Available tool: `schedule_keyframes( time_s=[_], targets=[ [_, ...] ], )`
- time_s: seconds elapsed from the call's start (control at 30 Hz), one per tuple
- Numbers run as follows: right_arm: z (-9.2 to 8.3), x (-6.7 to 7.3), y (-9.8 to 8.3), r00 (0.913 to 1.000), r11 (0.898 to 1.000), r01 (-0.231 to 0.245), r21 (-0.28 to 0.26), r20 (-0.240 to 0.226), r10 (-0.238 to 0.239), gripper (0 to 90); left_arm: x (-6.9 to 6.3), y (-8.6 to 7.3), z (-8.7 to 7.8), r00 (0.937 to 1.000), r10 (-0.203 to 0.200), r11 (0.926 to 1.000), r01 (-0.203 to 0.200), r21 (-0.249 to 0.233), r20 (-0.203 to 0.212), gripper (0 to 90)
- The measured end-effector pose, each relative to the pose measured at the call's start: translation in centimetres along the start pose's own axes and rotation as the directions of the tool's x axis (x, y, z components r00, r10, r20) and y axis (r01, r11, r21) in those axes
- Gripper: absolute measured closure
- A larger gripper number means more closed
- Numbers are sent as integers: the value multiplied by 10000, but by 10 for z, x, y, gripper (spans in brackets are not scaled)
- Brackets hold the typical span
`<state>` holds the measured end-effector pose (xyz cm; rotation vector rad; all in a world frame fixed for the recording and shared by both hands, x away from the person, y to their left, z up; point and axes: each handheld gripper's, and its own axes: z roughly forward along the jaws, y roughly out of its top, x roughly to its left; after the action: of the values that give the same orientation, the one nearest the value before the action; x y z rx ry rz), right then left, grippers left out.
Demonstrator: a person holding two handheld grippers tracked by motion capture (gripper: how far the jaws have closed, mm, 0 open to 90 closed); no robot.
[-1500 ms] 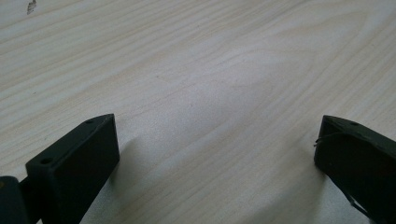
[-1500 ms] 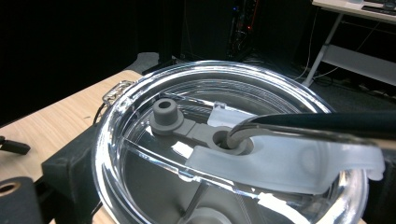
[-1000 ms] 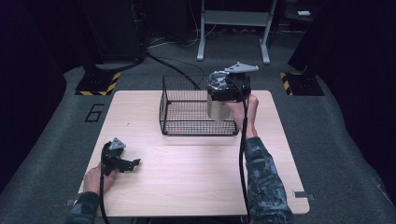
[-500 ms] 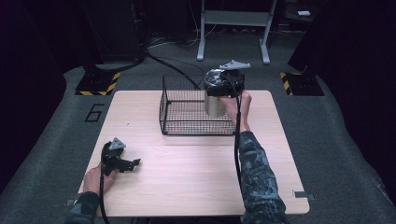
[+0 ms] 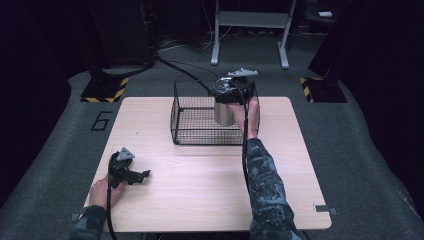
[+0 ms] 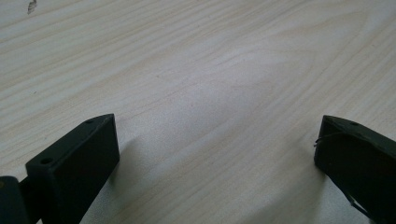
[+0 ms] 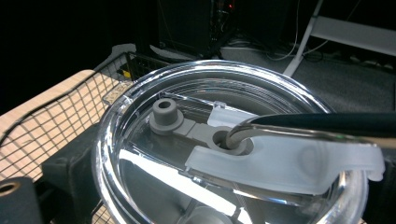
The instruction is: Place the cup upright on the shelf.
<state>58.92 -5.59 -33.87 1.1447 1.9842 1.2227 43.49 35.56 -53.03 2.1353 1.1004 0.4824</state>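
I count one steel tumbler (image 5: 224, 114) with a clear lid (image 7: 224, 140), held over the right end of the one wire basket (image 5: 197, 120). My right gripper (image 5: 231, 92) has its jaws clamped on it. My left gripper (image 5: 131, 174) rests on the pale wooden table (image 5: 200, 180), jaws wide apart, gripping nothing. Around the table lie grey floor, one metal stand (image 5: 250, 30) and two yellow-and-black striped bases (image 5: 105, 90).

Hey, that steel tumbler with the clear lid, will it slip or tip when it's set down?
The tumbler looks smooth metal, so probably slippery. It is tall with a lid and straw on top, so likely tippy in the wire basket. The right tool grips near its top.
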Motion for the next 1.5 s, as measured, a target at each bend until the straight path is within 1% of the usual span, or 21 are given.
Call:
schedule_keyframes(
  time_s=[0.07, 0.1, 0.3, 0.37, 0.4, 0.47, 0.5, 0.53, 0.67, 0.7, 0.73, 0.8, 0.87, 0.9, 0.97, 1.03, 1.2, 1.23, 1.33, 1.47, 1.5],
  targets=[
    [6, 0, -3, 9998, 9999, -165, 32, -58, 165, 37, 0, 0, 0, 10000, 0, 10000, 0, -3, -2, 0],
    [9, -1, -5, 9999, 9999, -125, 47, -101, 125, 37, 0, 0, 0, 10000, -7, 10000, 7, 5, -2, 0],
    [20, 4, -11, 9994, 9993, -284, 228, -173, 288, 37, 0, 0, 0, 10000, -11, 10000, 11, 16, 13, 0],
    [24, 6, -13, 9995, 9993, -241, 275, -208, 247, 37, 0, 0, 0, 10000, -14, 10000, 14, 13, 14, 0],
    [26, 7, -14, 9993, 9989, -311, 361, -209, 319, 37, 0, 0, 0, 10000, -19, 10000, 19, 13, 15, 0],
    [30, 9, -15, 9996, 9989, -164, 441, -208, 173, 37, 0, 0, 0, 10000, -16, 10000, 16, 14, 14, 0],
    [32, 11, -16, 9994, 9984, -247, 502, -209, 257, 37, 0, 0, 0, 10000, -21, 10000, 21, 12, 15, 0],
    [34, 11, -17, 9995, 9986, -189, 500, -233, 201, 37, 0, 0, 0, 10000, -11, 10000, 11, 15, 13, 0],
    [39, 12, -20, 9991, 9973, -326, 660, -236, 342, 37, 0, 0, 0, 10000, -22, 10000, 22, 15, 16, 0],
    [41, 13, -21, 9988, 9965, -400, 736, -237, 419, 37, -1, 0, 0, 9999, -112, 9999, 112, -68, 6, 0],
    [42, 13, -22, 9991, 9966, -343, 745, -243, 362, 37, 0, 0, 0, 10000, -90, 9999, 90, -48, 8, 0],
    [45, 13, -24, 9990, 9962, -345, 802, -268, 368, 37, 0, 0, 0, 10000, -87, 10000, 87, -40, 4, 0],
    [47, 13, -26, 9983, 9950, -498, 866, -272, 523, 37, 0, 0, 0, 10000, -83, 10000, 83, -45, 5, 0],
    [48, 13, -27, 9985, 9953, -438, 864, -287, 464, 37, 0, 0, 0, 10000, -86, 10000, 86, -39, 2, 0],
    [50, 13, -29, 9983, 9942, -495, 957, -272, 523, 36, 0, 0, 0, 10000, -87, 10000, 87, -40, 3, 0],
    [54, 14, -31, 9990, 9938, -344, 1053, -245, 371, 36, 0, 0, 0, 10000, -83, 10000, 83, -37, 4, 0],
    [59, 18, -34, 9991, 9908, -350, 1309, -185, 378, 36, 0, 0, 0, 10000, -83, 10000, 83, -41, 5, 0],
    [60, 17, -35, 9994, 9909, -206, 1331, -250, 241, 36, 0, 0, 0, 10000, -74, 10000, 74, -31, 4, 0],
    [60, 19, -36, 9991, 9911, -339, 1286, -215, 370, 36, 0, 0, 0, 10000, -86, 10000, 86, -40, 3, 0],
    [58, 17, -38, 9992, 9912, -235, 1299, -283, 274, 35, 0, 0, 0, 10000, -86, 10000, 86, -40, 4, 0],
    [57, 17, -39, 9990, 9911, -286, 1298, -316, 330, 35, 0, 0, 0, 10000, -86, 10000, 86, -41, 3, 0]
  ],
)
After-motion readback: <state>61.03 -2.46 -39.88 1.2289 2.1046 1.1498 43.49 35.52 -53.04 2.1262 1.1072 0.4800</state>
